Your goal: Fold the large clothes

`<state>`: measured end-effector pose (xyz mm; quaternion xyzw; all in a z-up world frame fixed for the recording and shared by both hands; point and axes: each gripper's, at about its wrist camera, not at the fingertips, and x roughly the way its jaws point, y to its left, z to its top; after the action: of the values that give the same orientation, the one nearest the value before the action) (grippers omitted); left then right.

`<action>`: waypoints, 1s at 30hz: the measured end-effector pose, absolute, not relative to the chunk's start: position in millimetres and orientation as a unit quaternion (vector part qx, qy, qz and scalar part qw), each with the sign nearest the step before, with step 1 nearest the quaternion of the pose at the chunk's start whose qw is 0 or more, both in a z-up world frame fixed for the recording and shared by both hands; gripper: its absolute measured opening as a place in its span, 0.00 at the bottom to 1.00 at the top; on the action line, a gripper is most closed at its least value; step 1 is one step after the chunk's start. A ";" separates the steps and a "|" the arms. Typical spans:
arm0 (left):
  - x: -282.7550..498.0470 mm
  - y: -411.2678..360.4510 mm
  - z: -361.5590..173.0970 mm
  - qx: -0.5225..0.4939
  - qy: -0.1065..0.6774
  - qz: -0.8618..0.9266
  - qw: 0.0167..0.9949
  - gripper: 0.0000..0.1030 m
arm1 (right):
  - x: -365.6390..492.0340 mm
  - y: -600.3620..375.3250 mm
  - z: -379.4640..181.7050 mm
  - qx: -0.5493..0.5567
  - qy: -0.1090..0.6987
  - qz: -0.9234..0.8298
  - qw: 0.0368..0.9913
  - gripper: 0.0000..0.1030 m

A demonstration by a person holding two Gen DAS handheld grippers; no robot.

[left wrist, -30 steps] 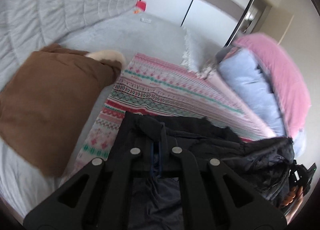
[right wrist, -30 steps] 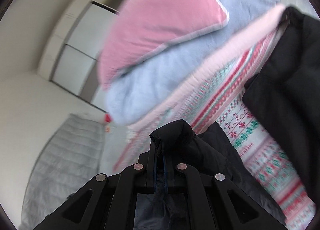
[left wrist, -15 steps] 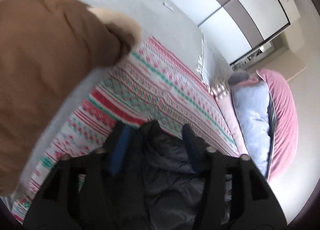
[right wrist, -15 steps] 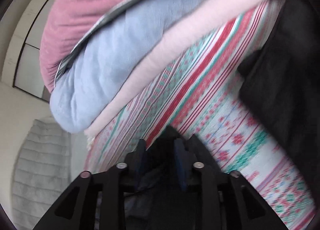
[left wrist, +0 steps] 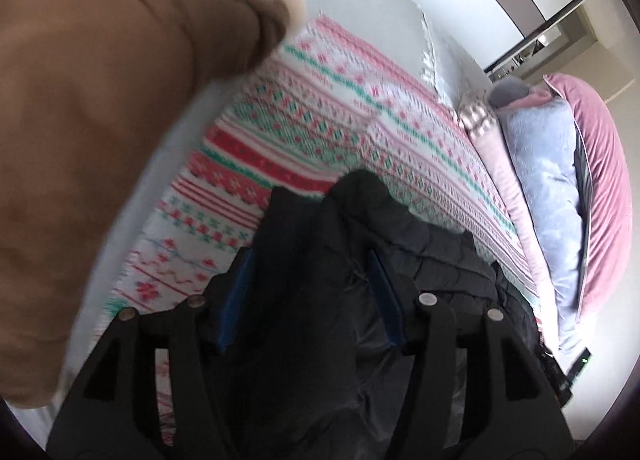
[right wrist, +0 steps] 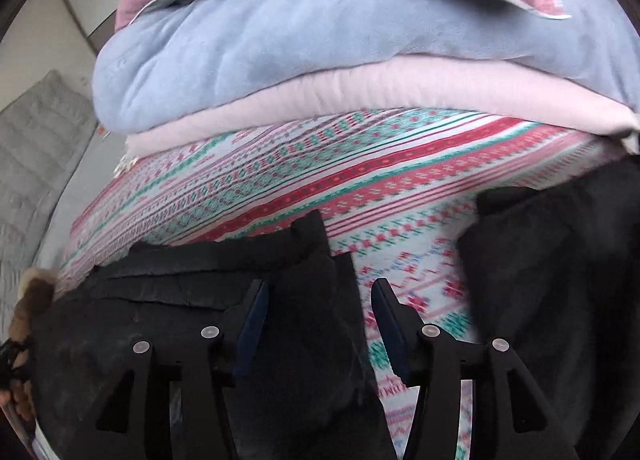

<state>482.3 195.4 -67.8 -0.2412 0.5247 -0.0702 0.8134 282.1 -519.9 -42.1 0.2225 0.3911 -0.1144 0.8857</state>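
Black jacket [left wrist: 344, 260] lies on the patterned blanket [left wrist: 304, 108], just let go: left gripper [left wrist: 310, 292] and right gripper [right wrist: 316, 316] have just been opening, fingers half-spread around loose fabric. This fold looks laid.

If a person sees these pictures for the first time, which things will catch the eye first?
First the black jacket, bunched on the striped patterned blanket right in front of both grippers. Then the big brown coat with pale fur trim at the left, and the stacked pink and blue bedding beyond the blanket.

Soft daylight, fisheye warp, seemingly motion-blurred
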 end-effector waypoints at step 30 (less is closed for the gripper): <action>503.6 148.0 -61.9 -0.118 0.462 0.016 0.879 0.13 | 332.7 -483.4 -54.5 0.143 0.375 -0.189 0.896 0.20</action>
<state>503.6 148.0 -61.9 -0.1185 0.4619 0.0161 0.8788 332.7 -483.4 -54.5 0.1426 0.3745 -0.1893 0.8964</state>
